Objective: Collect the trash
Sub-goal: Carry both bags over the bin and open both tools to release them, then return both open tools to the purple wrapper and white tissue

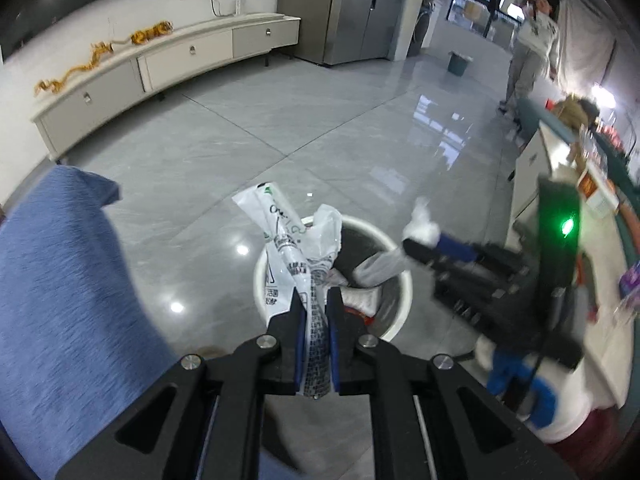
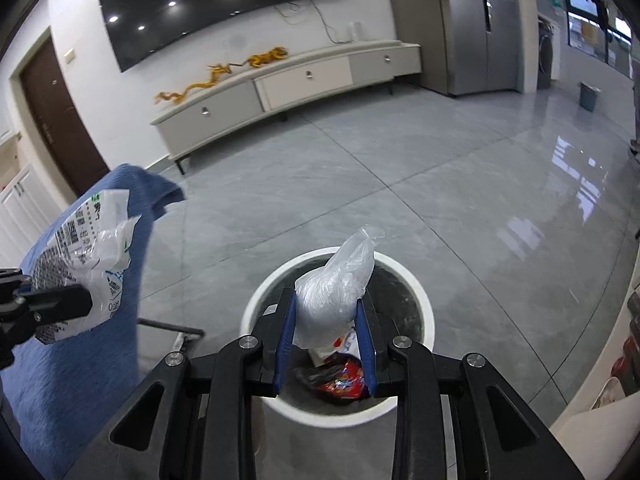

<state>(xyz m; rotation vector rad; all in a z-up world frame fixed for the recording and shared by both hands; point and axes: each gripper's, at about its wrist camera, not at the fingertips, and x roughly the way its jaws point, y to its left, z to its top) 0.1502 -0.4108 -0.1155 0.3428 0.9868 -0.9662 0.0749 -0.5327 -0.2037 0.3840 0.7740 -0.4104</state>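
A round white trash bin (image 1: 400,280) (image 2: 424,308) stands on the grey floor below both grippers. My left gripper (image 1: 316,300) is shut on a crumpled white printed plastic wrapper (image 1: 288,240), held over the bin's left rim. In the right wrist view that wrapper (image 2: 84,256) shows at the left, left of the bin. My right gripper (image 2: 326,300) is shut on a bunched clear plastic bag (image 2: 336,288), right above the bin's mouth. From the left wrist view the right gripper (image 1: 416,236) reaches in from the right. Red and white wrappers (image 2: 340,380) lie inside the bin.
A blue cloth-covered seat (image 1: 60,300) (image 2: 80,360) stands close on the left. A white counter (image 1: 560,208) with clutter runs along the right. A long TV cabinet (image 2: 288,84) lines the far wall. A person (image 1: 532,52) stands far right beside a green bin (image 1: 458,62).
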